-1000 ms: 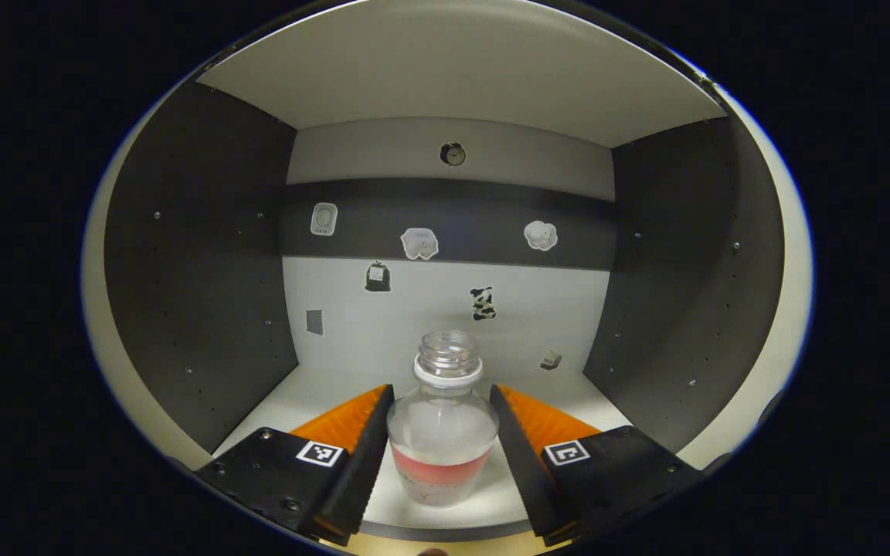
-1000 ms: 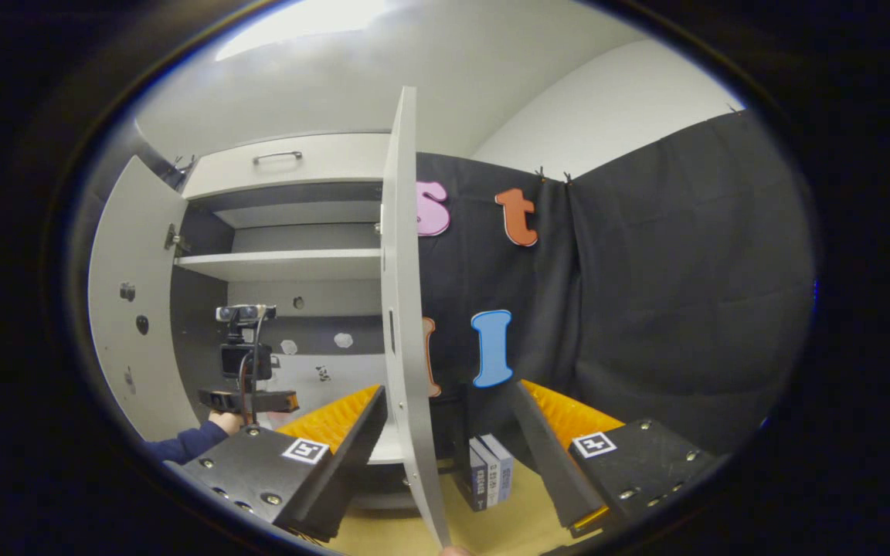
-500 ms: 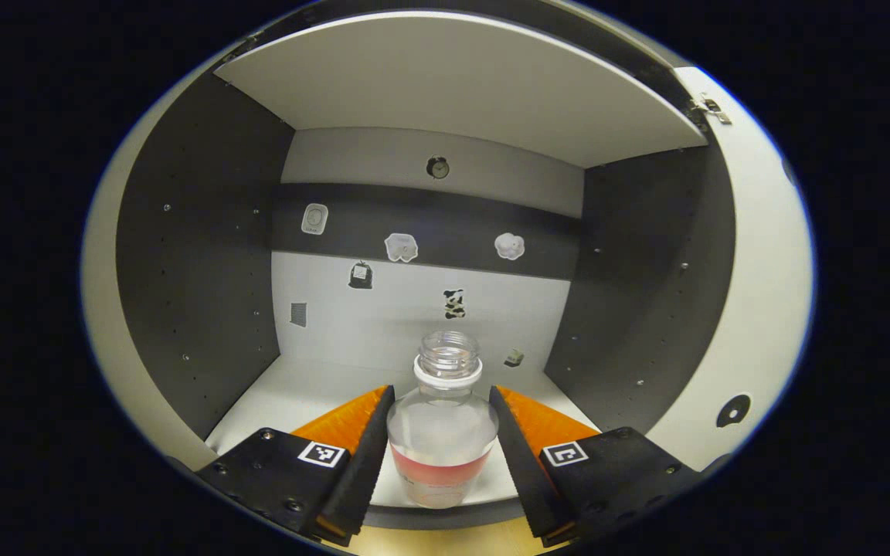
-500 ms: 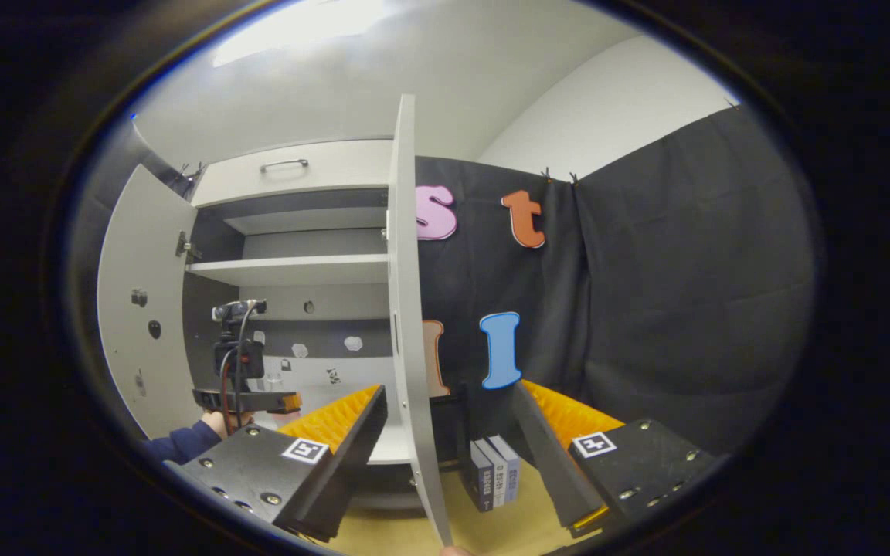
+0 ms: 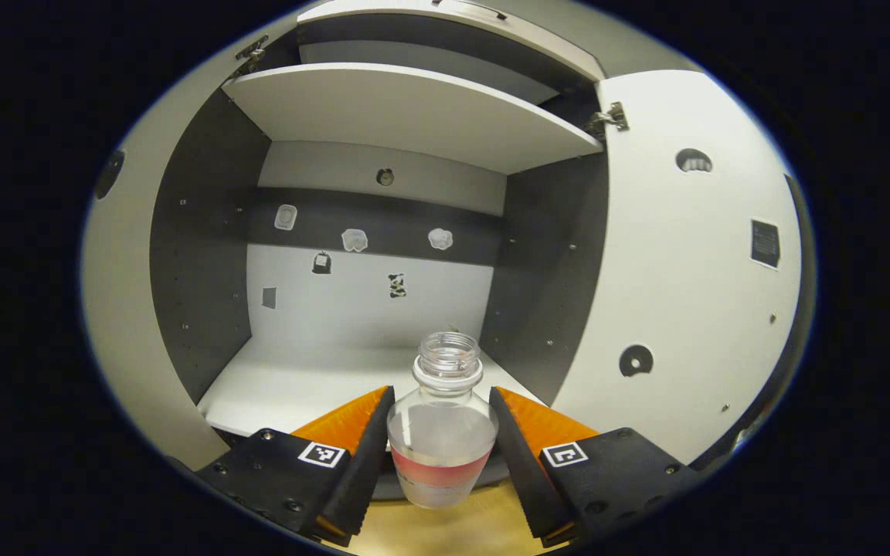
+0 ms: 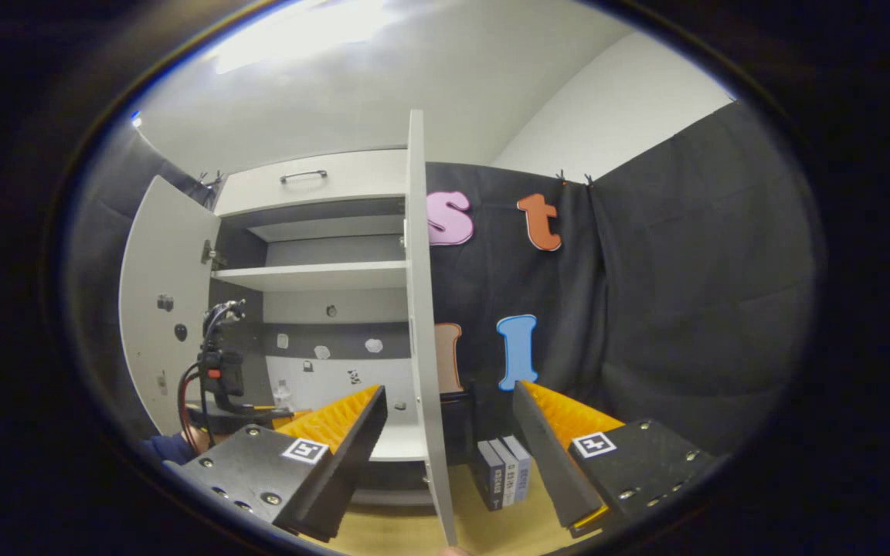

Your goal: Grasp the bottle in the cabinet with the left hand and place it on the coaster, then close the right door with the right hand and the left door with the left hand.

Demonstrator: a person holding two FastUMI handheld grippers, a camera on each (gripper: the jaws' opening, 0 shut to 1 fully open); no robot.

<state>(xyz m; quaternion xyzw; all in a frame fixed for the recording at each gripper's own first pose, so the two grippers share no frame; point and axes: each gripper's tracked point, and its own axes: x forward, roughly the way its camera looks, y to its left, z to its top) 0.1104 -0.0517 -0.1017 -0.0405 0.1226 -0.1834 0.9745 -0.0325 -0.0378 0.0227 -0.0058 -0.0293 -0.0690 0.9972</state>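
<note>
Cabinet (image 5: 205, 255): we see it standing wide open, its lower shelf (image 5: 314, 382) bare and pale.
Right door (image 6: 423, 363): we see it edge-on in the right gripper view, swung fully out, its thin edge running between the fingers of the right gripper (image 6: 451, 452).
Left door (image 6: 163, 309): open too, on the far side of the cabinet from the right gripper.
Right gripper: spread wide, holding nothing; we judge it the hand nearer the right door, so that step is well set up.
Left gripper (image 5: 441, 448): pinching the bottle at its wide body, one finger on each flank.
Bottle (image 5: 443, 432): upright, long axis vertical, open mouth up, a little reddish liquid low inside. In our judgement it hangs just out past the shelf's front edge, with the tan table (image 5: 453, 529) below its base.
Coaster: we cannot find it in either view.
Relation that matters: the bottle sits straight ahead between our left fingers, so the coming move, as we read it, is carrying it level down to the coaster, keeping the mouth up so nothing spills.
Books (image 6: 503, 483): a small row on the table beyond the right door.
</note>
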